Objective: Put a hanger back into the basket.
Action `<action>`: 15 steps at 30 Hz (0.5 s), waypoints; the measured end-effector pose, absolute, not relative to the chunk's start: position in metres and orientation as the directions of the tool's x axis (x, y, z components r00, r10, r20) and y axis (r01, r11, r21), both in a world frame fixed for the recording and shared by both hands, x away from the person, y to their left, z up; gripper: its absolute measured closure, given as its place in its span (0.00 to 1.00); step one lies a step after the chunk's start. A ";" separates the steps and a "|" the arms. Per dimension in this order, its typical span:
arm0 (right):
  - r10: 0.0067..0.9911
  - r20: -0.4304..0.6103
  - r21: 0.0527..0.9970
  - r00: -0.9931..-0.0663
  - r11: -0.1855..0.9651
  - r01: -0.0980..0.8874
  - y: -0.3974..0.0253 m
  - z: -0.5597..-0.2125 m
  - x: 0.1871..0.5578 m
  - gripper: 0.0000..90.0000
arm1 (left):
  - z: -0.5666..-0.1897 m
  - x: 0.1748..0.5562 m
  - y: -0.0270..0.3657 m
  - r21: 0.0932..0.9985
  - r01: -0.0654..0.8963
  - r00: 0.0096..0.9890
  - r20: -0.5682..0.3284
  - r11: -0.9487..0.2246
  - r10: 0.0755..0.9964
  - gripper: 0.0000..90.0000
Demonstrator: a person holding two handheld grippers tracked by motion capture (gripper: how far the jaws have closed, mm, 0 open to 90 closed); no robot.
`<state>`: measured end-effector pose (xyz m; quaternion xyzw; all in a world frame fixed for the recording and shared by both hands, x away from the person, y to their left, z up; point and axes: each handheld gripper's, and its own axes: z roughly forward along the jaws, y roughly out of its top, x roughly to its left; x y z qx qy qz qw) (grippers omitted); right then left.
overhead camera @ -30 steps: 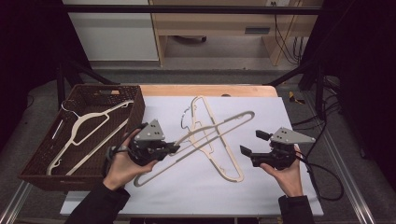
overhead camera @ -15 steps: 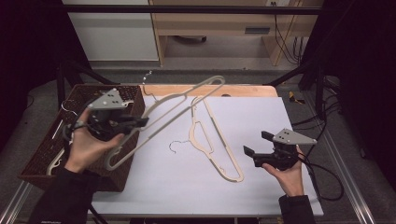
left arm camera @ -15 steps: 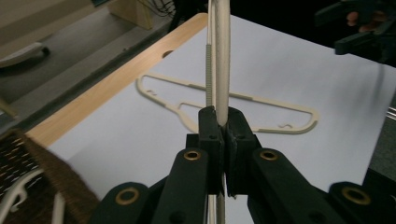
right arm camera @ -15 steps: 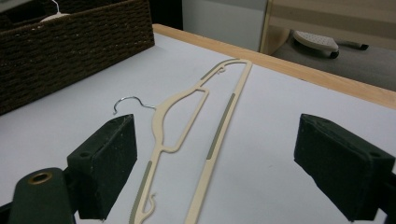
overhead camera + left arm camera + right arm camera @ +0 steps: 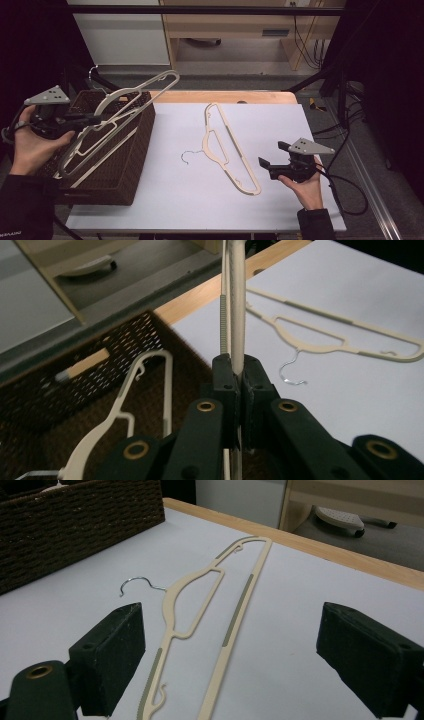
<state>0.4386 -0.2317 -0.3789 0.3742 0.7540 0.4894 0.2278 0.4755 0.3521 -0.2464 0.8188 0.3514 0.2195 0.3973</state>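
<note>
My left gripper (image 5: 97,120) is shut on the bar of a beige hanger (image 5: 131,97), which slants above the dark wicker basket (image 5: 125,165) at the table's left. The left gripper view has the jaws (image 5: 239,371) clamped on that bar, with another beige hanger (image 5: 150,380) lying inside the basket (image 5: 60,395) below. A third beige hanger (image 5: 225,145) with a metal hook lies flat on the white table. My right gripper (image 5: 272,155) stands open just right of its lower end. The right gripper view looks along that hanger (image 5: 220,605), which lies between and beyond the wide-open jaws (image 5: 230,655).
The white table top (image 5: 280,120) has a wooden strip along its far edge. The basket's woven wall (image 5: 75,525) rises at the left of the table. Cables (image 5: 345,185) trail off the right side. A shelf unit stands on the floor beyond the table.
My left gripper has lifted its hanger off the middle of the table and carried it left, over the basket. The right gripper has stayed open in place.
</note>
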 end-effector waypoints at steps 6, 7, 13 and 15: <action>0.787 0.023 0.902 -0.616 0.249 0.352 -0.229 -0.381 0.440 0.13 | -0.270 0.482 0.391 0.799 0.472 0.589 0.028 -0.372 0.808 0.97; 0.787 0.023 0.902 -0.616 0.249 0.352 -0.229 -0.381 0.440 0.13 | -0.270 0.482 0.391 0.799 0.472 0.589 0.028 -0.372 0.808 0.97; 0.784 0.028 0.901 -0.620 0.249 0.355 -0.229 -0.381 0.440 0.13 | -0.284 0.485 0.412 0.779 0.521 0.543 0.012 -0.349 0.839 0.97; 0.785 0.026 0.901 -0.619 0.251 0.355 -0.229 -0.381 0.440 0.13 | -0.292 0.488 0.419 0.773 0.541 0.530 -0.007 -0.331 0.848 0.97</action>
